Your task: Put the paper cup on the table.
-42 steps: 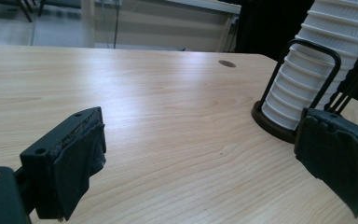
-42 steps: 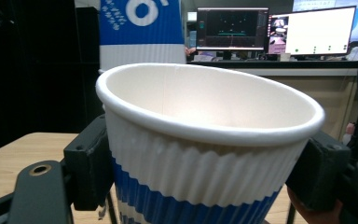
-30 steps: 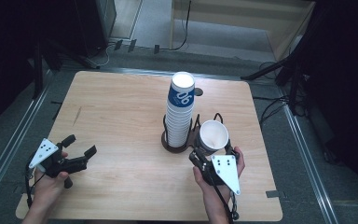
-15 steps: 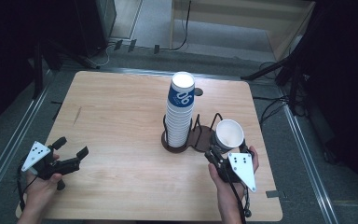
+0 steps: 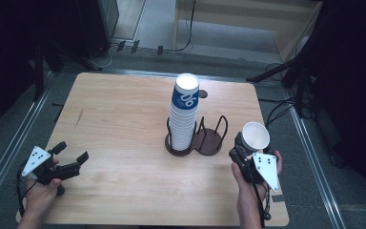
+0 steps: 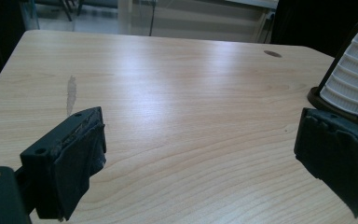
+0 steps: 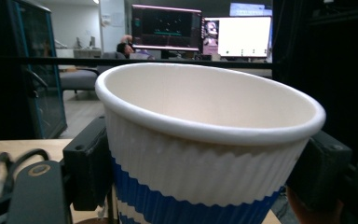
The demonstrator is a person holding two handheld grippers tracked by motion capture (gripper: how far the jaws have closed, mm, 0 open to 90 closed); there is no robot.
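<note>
A tall stack of white ribbed paper cups (image 5: 185, 114) with a blue band stands in one ring of a black wire holder (image 5: 209, 140) at the table's middle. The holder's other ring holds nothing. My right gripper (image 5: 244, 147) is to the right of the holder, shut on a single paper cup (image 5: 256, 135) held upright above the table. In the right gripper view the cup (image 7: 205, 140) sits between both jaws of the right gripper (image 7: 205, 175). My left gripper (image 5: 71, 152) is open at the table's near left; the left gripper (image 6: 205, 172) has bare wood between its jaws.
The wooden table (image 5: 124, 109) has a pale scuff (image 5: 78, 118) at the left and a dark hole (image 5: 203, 94) behind the stack. Cables and dark stands lie on the floor around it. The stack (image 6: 354, 79) stands ahead and to the right in the left gripper view.
My right gripper has carried the cup to the right, away from the holder's free ring. My left gripper has drifted slightly left, still open.
</note>
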